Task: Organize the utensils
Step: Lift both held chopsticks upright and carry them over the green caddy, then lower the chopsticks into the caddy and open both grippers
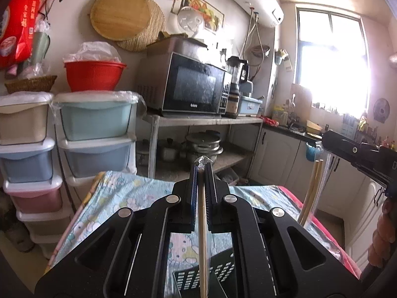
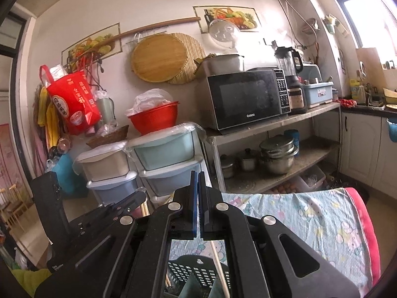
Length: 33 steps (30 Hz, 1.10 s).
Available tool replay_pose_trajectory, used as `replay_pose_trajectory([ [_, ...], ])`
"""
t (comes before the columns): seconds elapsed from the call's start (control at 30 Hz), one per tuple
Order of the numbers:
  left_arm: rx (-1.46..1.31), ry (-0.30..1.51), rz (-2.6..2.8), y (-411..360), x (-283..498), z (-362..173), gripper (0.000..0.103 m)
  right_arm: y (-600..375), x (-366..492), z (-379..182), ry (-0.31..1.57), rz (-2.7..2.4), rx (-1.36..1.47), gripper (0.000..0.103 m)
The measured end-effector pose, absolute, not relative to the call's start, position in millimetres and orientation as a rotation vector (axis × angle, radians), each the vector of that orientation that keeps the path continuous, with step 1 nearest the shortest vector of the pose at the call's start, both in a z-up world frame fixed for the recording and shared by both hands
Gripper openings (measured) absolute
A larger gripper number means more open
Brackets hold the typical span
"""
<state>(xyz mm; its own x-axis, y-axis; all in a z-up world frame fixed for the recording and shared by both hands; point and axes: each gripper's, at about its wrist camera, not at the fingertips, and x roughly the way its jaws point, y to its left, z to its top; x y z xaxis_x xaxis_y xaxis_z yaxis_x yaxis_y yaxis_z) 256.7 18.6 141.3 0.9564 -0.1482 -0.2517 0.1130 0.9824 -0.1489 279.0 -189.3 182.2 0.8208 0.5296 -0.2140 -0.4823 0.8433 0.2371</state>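
My left gripper is shut on a wooden chopstick in a clear wrapper, whose crinkled tip pokes out above the fingertips. The stick hangs down toward a black perforated utensil basket right below. At the right edge of the left wrist view, my right gripper is shut on a pair of pale chopsticks in clear film that hang down toward the table. In the right wrist view the right gripper is shut, one chopstick slants down into the basket, and the left gripper is at the left.
The basket stands on a table under a pale blue cartoon cloth with a red edge. Behind it are stacked plastic drawers, a metal shelf with a microwave and pots, and white cabinets at the right.
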Motion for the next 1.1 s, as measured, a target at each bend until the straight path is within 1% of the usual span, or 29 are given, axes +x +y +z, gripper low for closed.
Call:
replay_pose_trajectory([
  [0.5,-0.131,0.361,-0.156,20.2,256.0,112.3,0.004,-213.2,270.9,151.8,0.344,0.503,0.232,0.003],
  [0.57,-0.136,0.369,-0.159,21.0,253.4,110.0,0.004,-217.0,267.6,147.5,0.346,0.495,0.237,0.007],
  [0.63,-0.144,0.376,-0.161,22.8,249.5,107.7,0.007,-219.8,264.8,143.9,0.348,0.487,0.237,0.010],
  [0.7,-0.151,0.378,-0.159,24.4,245.3,106.2,0.015,-222.5,261.5,139.9,0.352,0.481,0.240,0.012],
  [0.73,-0.156,0.380,-0.160,25.1,243.5,106.1,0.018,-223.6,259.7,138.5,0.353,0.477,0.238,0.014],
  [0.8,-0.167,0.382,-0.160,26.5,239.5,105.5,0.027,-226.1,256.0,135.8,0.353,0.467,0.235,0.020],
  [0.83,-0.172,0.383,-0.162,27.5,238.0,105.5,0.028,-227.3,253.6,134.4,0.351,0.459,0.232,0.024],
  [0.93,-0.183,0.383,-0.164,29.4,231.0,104.2,0.039,-227.9,248.6,131.8,0.351,0.446,0.216,0.028],
  [1.0,-0.191,0.382,-0.164,30.8,225.9,103.7,0.053,-227.3,246.0,129.9,0.356,0.436,0.205,0.031],
  [1.03,-0.195,0.381,-0.165,31.7,223.1,103.4,0.056,-227.6,243.9,128.3,0.359,0.432,0.200,0.034],
  [1.07,-0.196,0.379,-0.165,32.3,220.9,103.3,0.062,-227.4,242.1,127.2,0.361,0.431,0.197,0.036],
  [1.1,-0.196,0.377,-0.165,32.5,217.8,103.4,0.070,-227.3,240.1,126.1,0.364,0.430,0.195,0.038],
])
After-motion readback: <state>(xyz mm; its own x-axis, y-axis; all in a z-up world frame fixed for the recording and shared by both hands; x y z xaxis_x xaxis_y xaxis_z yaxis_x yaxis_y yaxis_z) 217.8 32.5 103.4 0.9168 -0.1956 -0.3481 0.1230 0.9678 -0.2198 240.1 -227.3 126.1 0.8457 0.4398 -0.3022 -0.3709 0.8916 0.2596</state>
